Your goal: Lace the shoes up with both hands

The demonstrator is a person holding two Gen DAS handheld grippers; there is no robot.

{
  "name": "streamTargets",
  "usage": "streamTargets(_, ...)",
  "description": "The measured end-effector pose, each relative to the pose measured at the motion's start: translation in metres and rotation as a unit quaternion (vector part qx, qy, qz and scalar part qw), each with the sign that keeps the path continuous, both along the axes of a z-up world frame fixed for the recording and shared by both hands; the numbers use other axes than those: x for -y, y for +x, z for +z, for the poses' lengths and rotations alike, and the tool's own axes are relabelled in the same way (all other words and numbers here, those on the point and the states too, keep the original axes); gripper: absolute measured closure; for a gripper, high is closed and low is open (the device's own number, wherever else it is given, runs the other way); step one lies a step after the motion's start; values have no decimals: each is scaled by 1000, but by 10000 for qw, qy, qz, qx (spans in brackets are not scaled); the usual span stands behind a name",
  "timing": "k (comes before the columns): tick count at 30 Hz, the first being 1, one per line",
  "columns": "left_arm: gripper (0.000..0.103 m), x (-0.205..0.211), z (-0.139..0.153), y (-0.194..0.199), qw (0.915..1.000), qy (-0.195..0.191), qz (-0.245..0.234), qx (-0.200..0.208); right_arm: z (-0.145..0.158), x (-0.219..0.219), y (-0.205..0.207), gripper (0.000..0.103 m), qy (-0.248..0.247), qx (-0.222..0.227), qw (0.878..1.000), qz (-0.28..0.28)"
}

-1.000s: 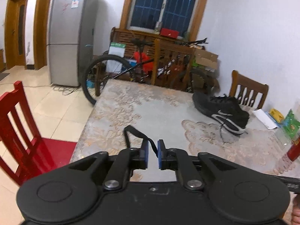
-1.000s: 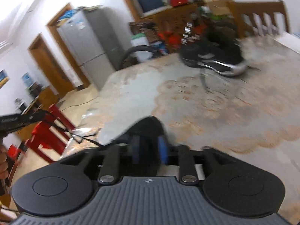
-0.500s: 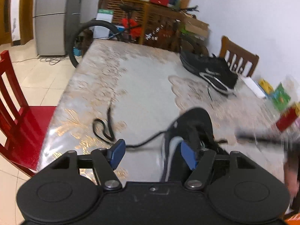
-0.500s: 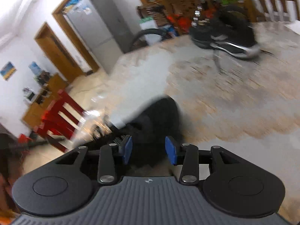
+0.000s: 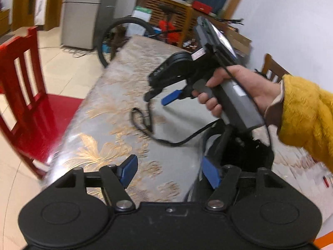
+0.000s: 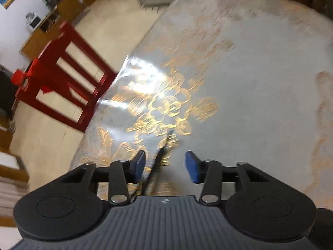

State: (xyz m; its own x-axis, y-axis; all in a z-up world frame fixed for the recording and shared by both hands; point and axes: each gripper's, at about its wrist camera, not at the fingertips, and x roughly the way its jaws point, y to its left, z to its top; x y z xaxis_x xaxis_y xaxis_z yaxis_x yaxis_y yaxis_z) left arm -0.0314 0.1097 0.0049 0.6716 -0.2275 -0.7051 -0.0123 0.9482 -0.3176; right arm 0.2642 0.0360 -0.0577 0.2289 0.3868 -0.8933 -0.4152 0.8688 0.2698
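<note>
Jaws on your left gripper [image 5: 169, 171] are opening, with their blue pads wide apart and only bare table [image 5: 124, 95] showing in the gap. The black shoe [image 5: 245, 154] sits on the table just past the right-hand pad, close to your near edge, and its open top faces up. A black lace [image 5: 145, 123] runs out from the shoe across the flowery cloth, makes a loose loop on the table and goes up toward your right gripper [image 5: 156, 98]. Your right hand [image 5: 235, 87], in a fuzzy yellow sleeve [image 5: 308, 120], holds that gripper above the table, over the lace and past the shoe. Its blue pads are apart too. From its own camera, a piece of the lace sits in the gap between the pads, closer to the left-hand one, and the pads are not pressing on it. That view is blurry, so you cannot tell if the lace touches a pad. A red chair [image 5: 22, 87] stands beside the table on the left.
</note>
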Motion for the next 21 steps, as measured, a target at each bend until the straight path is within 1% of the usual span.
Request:
streamTargets(3, 37, -14, -5, -1, 9998, -89, 177, -82, -3, -15, 3, 58, -454, 81, 9989, -20)
streamTargets(5, 37, -20, -6, 2, 9996, -143, 228, -103, -4, -22, 3, 57, -644, 158, 9978, 57)
streamTargets(6, 37, -23, -7, 3, 9995, -167, 237, -106, -5, -26, 2, 56, -738, 196, 9970, 105)
streamTargets(9, 37, -24, -4, 5, 9997, -203, 145, -75, -5, -44, -3, 55, -1077, 365, 9920, 555)
streamTargets(10, 37, -24, -3, 5, 9997, -210, 107, -64, -5, -51, -5, 57, -1221, 452, 9887, 749)
streamTargets(11, 37, -22, -2, 4, 9998, -202, 66, -58, -5, -57, -8, 66, -1288, 554, 9857, 937)
streamTargets(12, 37, -22, -3, 5, 9998, -202, 20, -58, -4, -62, -10, 78, -1318, 618, 9831, 1111)
streamTargets(13, 37, -21, -4, 5, 9998, -202, -27, -59, -4, -66, -12, 99, -1370, 653, 9805, 1249)
streamTargets(14, 37, -20, -4, 5, 9998, -201, -74, -59, -3, -69, -14, 100, -1397, 685, 9784, 1358)
streamTargets(17, 37, -19, -2, 3, 9997, -163, -198, -12, 5, -57, -15, 100, -989, 720, 9859, 1144)
streamTargets(19, 37, -20, -1, 2, 9996, -141, -257, 29, 25, -33, -18, 100, -332, 752, 9932, 821)
streamTargets(21, 37, -21, 1, 3, 9995, -130, -297, 62, 57, 3, -28, 100, 384, 967, 9935, 466)
